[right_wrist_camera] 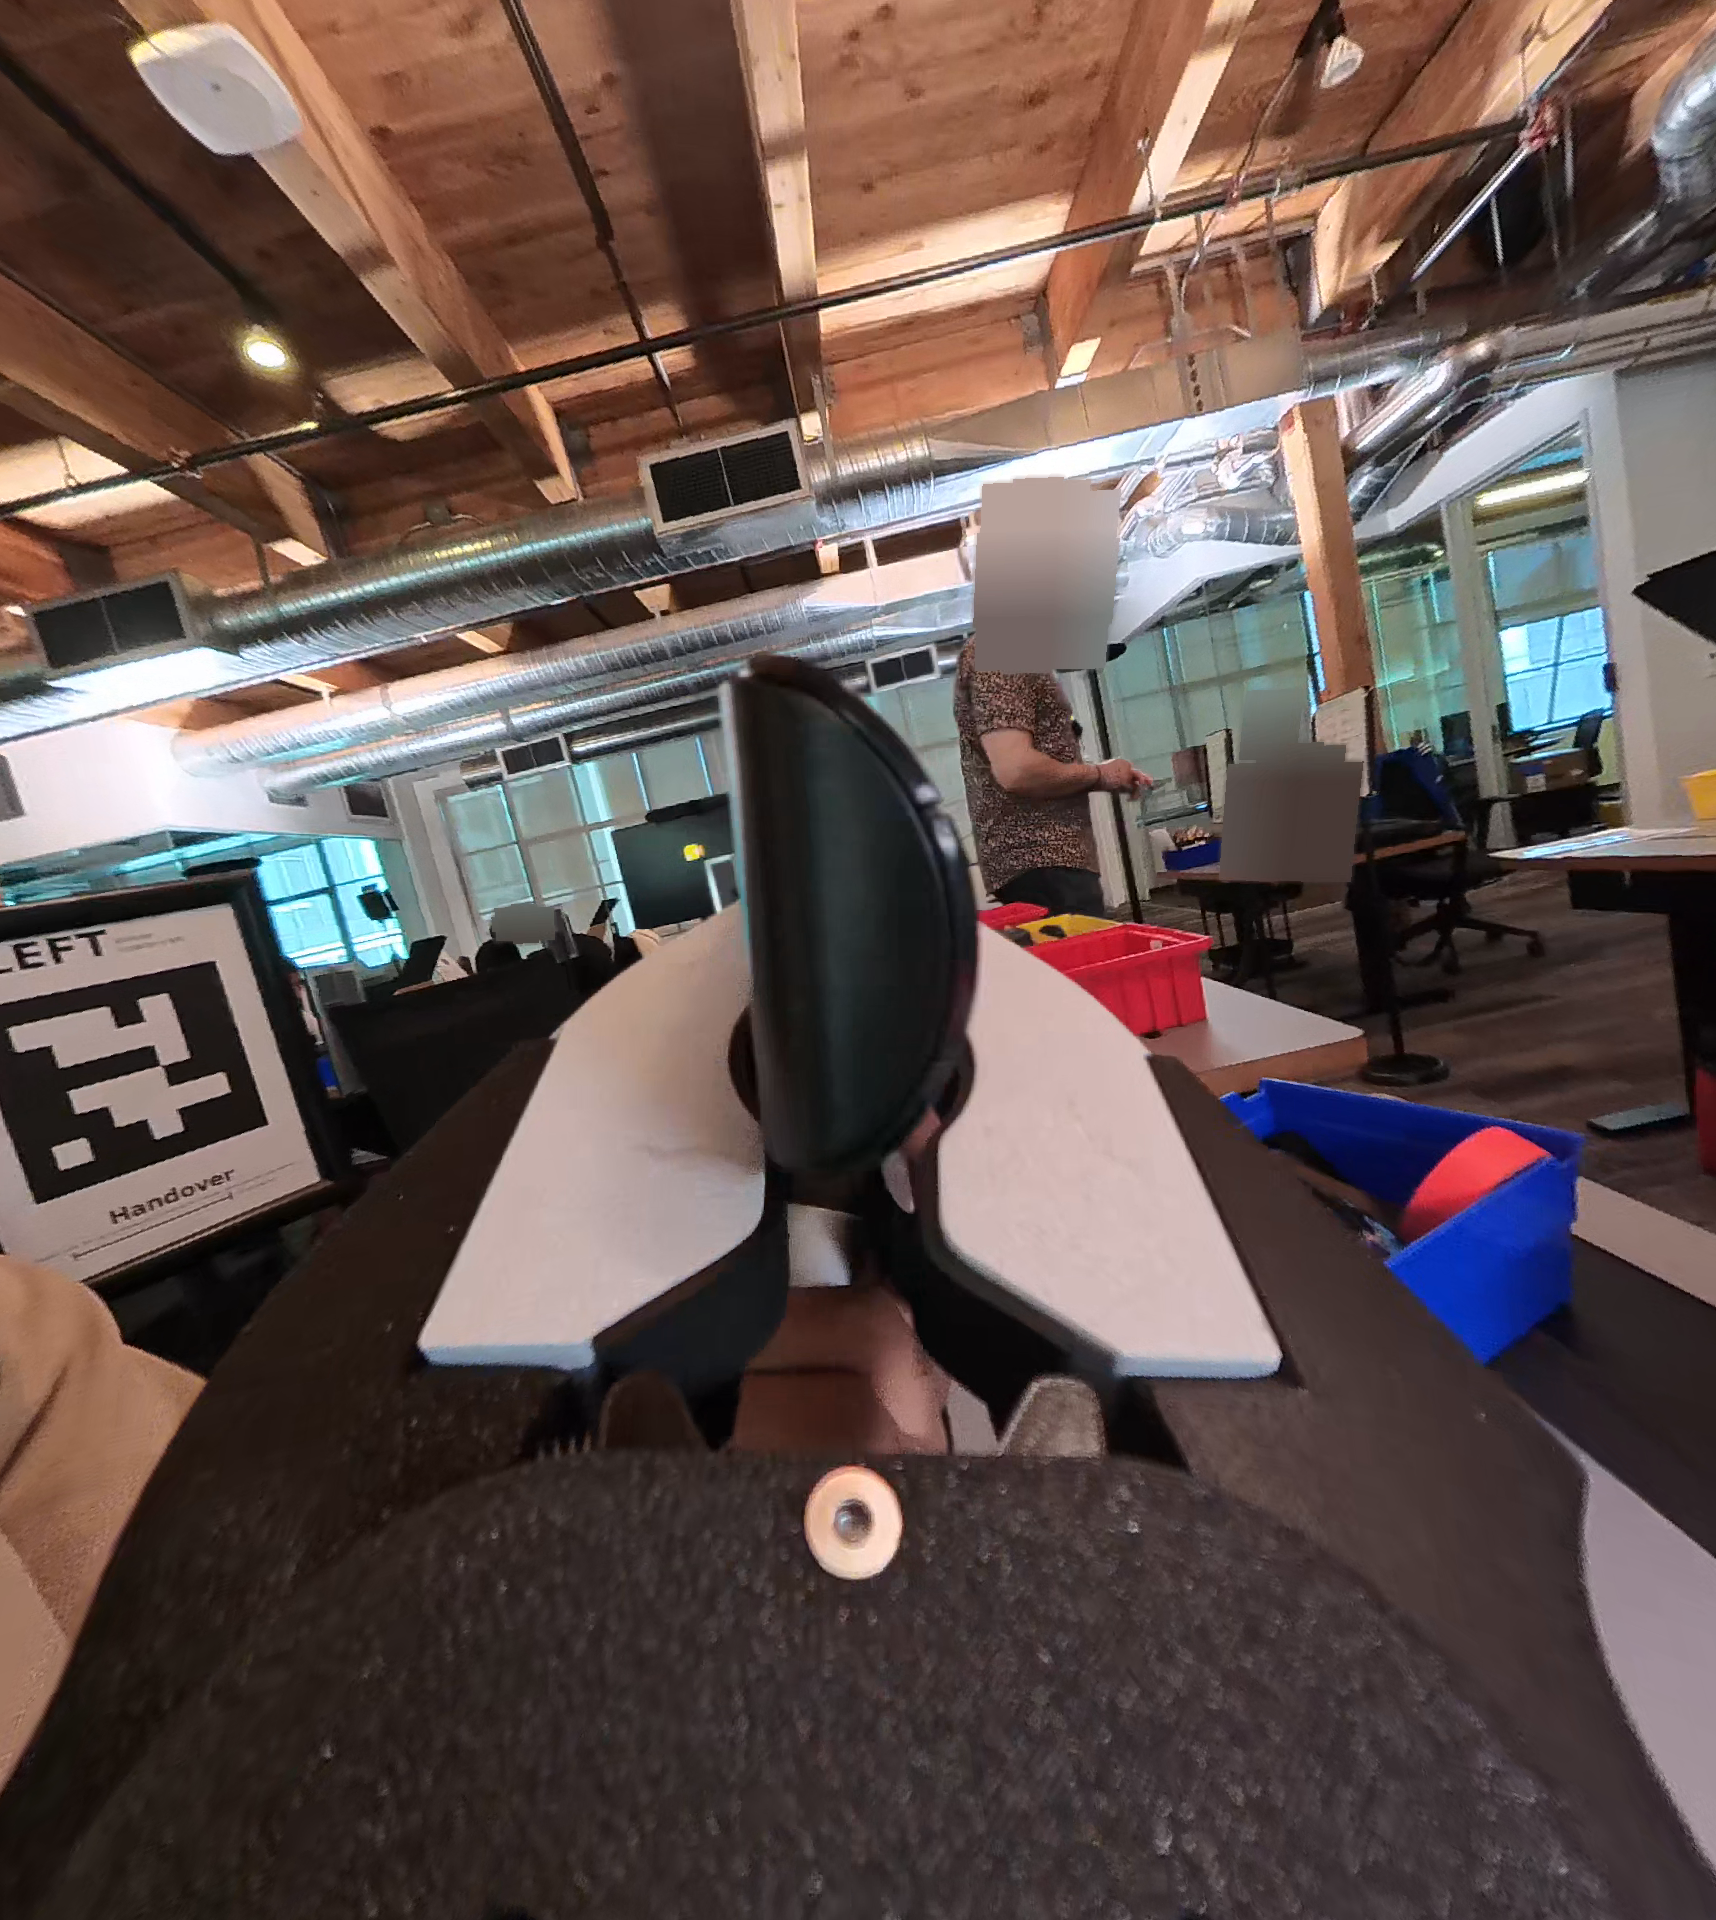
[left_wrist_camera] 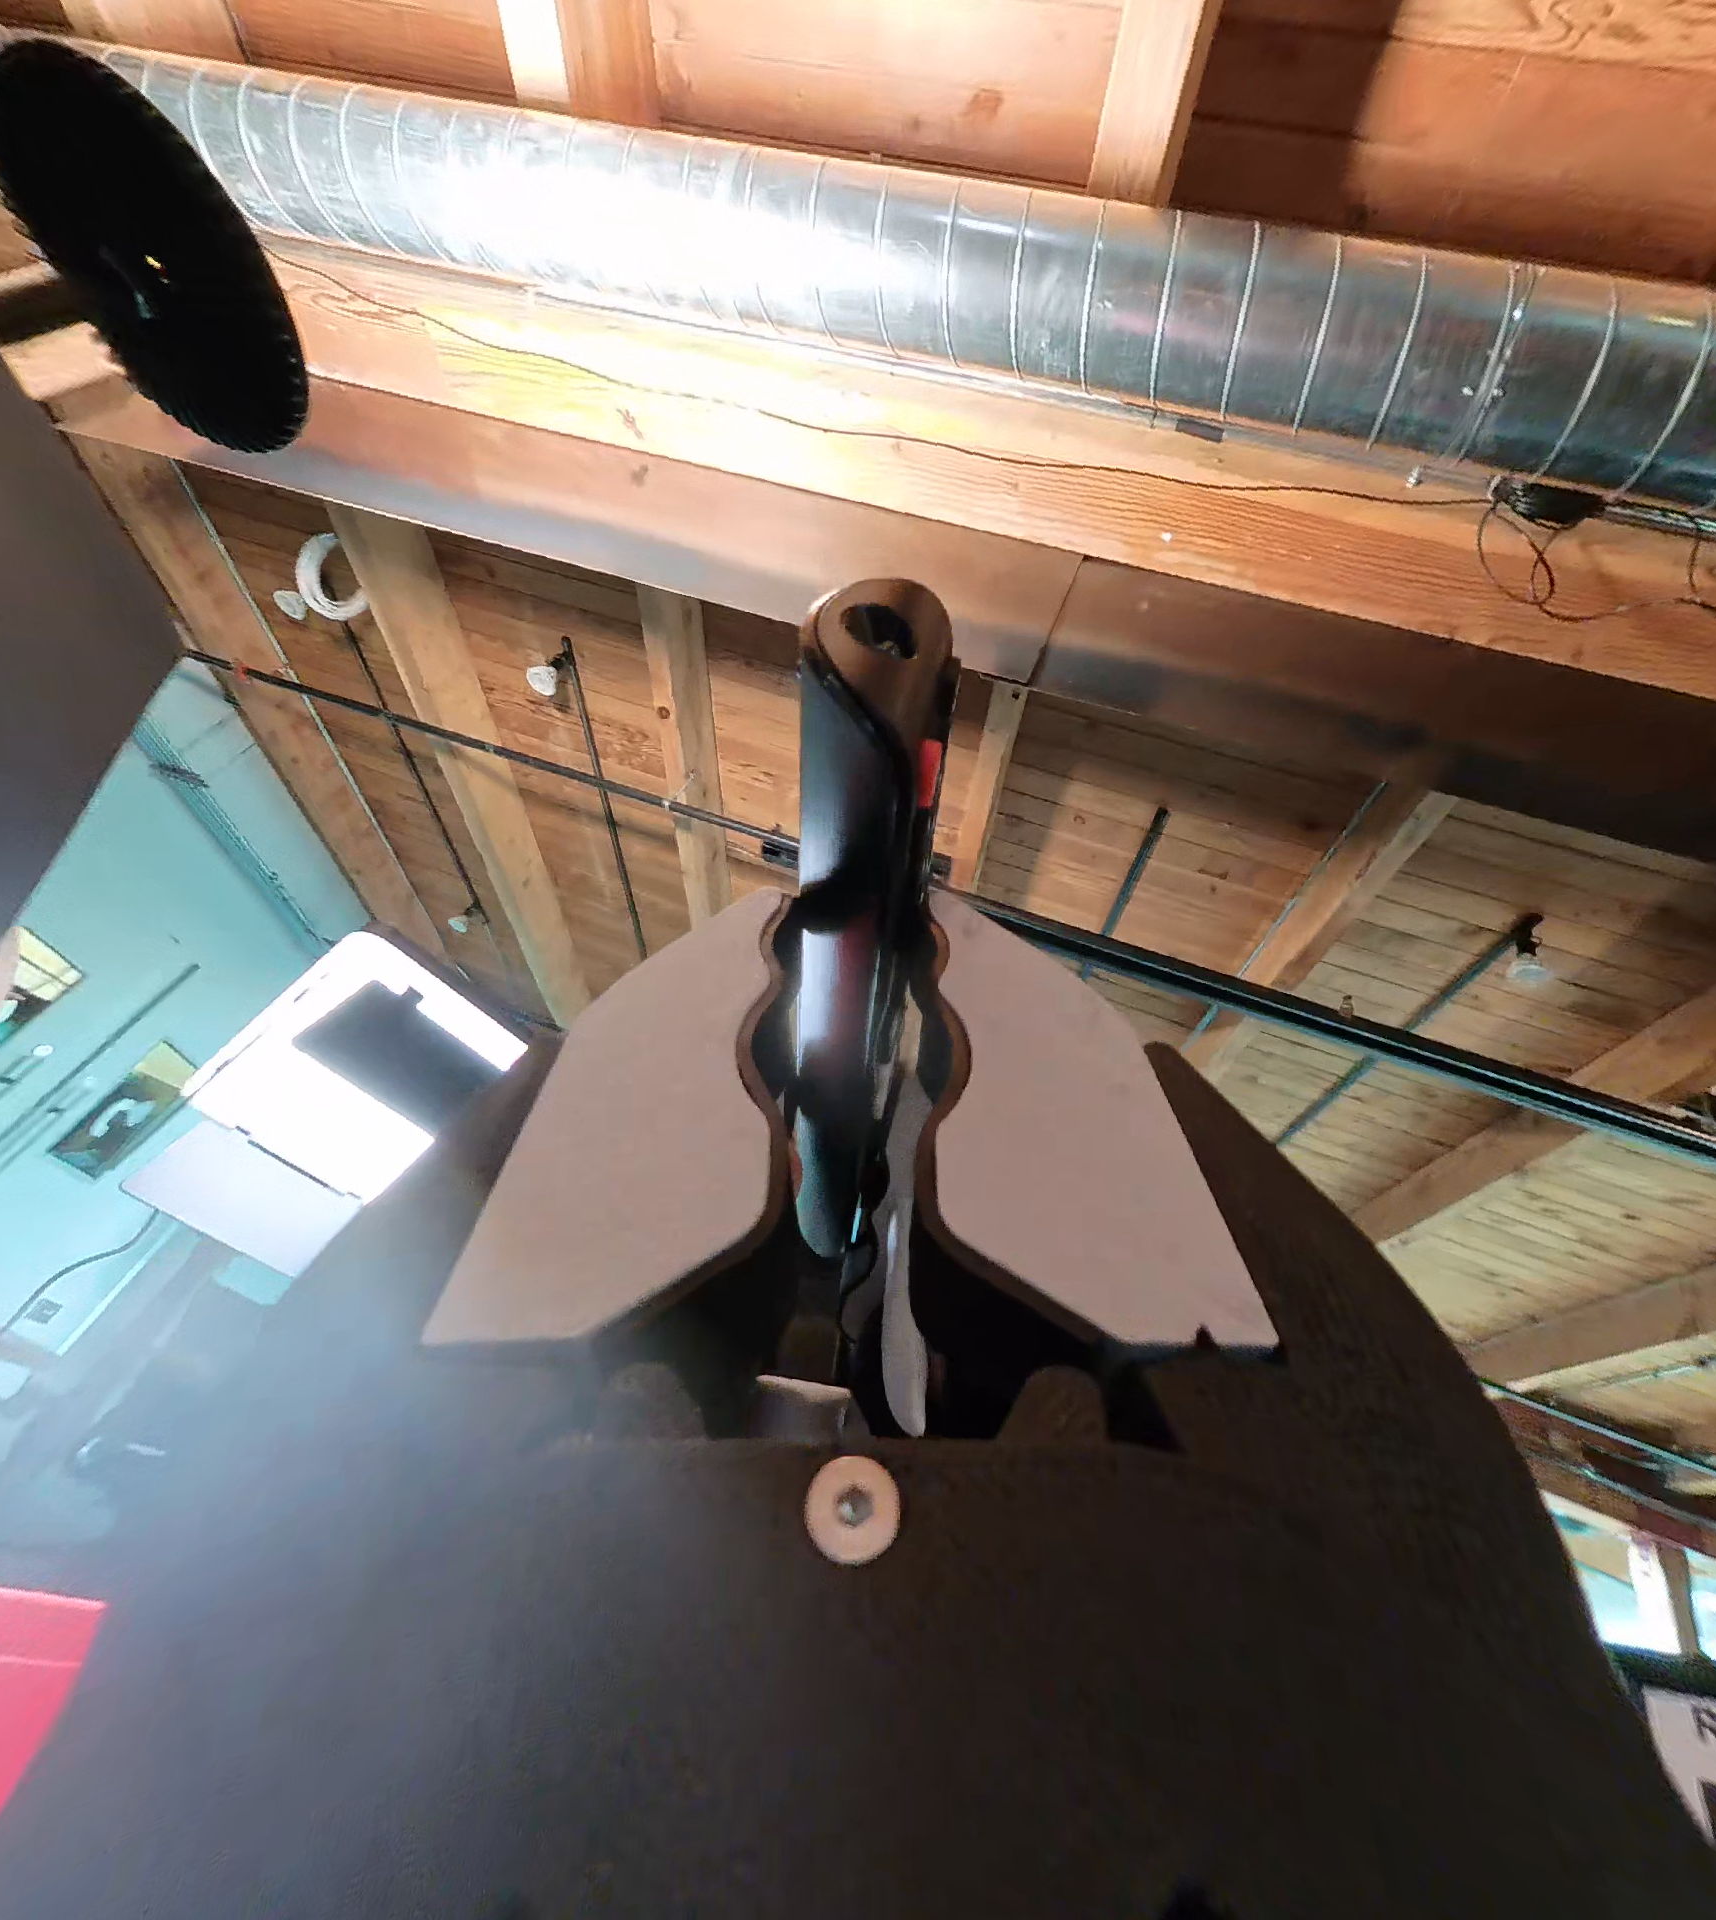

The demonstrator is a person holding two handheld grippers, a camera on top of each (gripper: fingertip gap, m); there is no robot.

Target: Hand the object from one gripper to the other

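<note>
Black textured housing with a pale screw is filling the bottom of both wrist views, and beyond it each pair of grey fingers is closing on something. The left gripper [left_wrist_camera: 854,1049] is pinching a slim black handled tool with a red mark and a hole at its tip [left_wrist_camera: 869,790], which is pointing up toward the silver spiral duct [left_wrist_camera: 937,270] on the timber ceiling. The right gripper [right_wrist_camera: 859,1049] is clamping a black half-round object with a dark flat face [right_wrist_camera: 849,914], standing on edge between its fingers. Whether these are two ends of one object I cannot tell, so the handover's stage is unclear. To do this well, I judge that the receiving fingers should be squeezing firmly before the giving fingers are easing apart, with both kept steady and in line. Right of the half-round object, a blue plastic bin [right_wrist_camera: 1477,1278] is sitting on the table [right_wrist_camera: 1685,1262], with a red bin [right_wrist_camera: 1134,971] behind; to its left a marker placard [right_wrist_camera: 116,1081] is standing. Nothing is blocking the grippers.
</note>
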